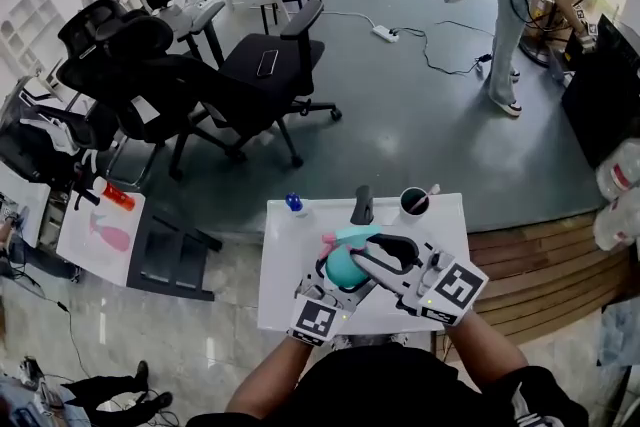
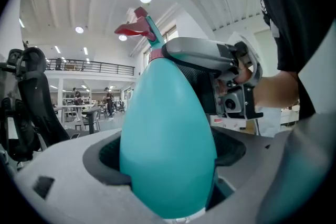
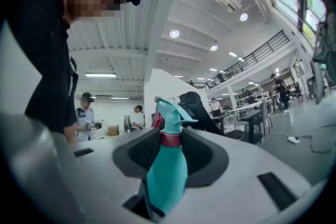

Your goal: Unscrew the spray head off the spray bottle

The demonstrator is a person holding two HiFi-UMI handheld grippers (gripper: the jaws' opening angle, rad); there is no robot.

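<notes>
Left gripper (image 1: 338, 277) clamps the teal spray bottle (image 2: 168, 139); right gripper (image 1: 362, 253) pinches its red collar (image 3: 170, 138) at twelve o'clock — turn only the collar.

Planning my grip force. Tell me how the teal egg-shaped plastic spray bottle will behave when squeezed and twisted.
The teal egg-shaped plastic spray bottle looks smooth and tapering, so it may spin or slip in the left gripper under twisting. Being plastic, it is probably light and slightly squashy. Laid down, its rounded body would likely roll.

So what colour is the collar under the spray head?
Collar is dark red; right gripper view shows it best.
</notes>
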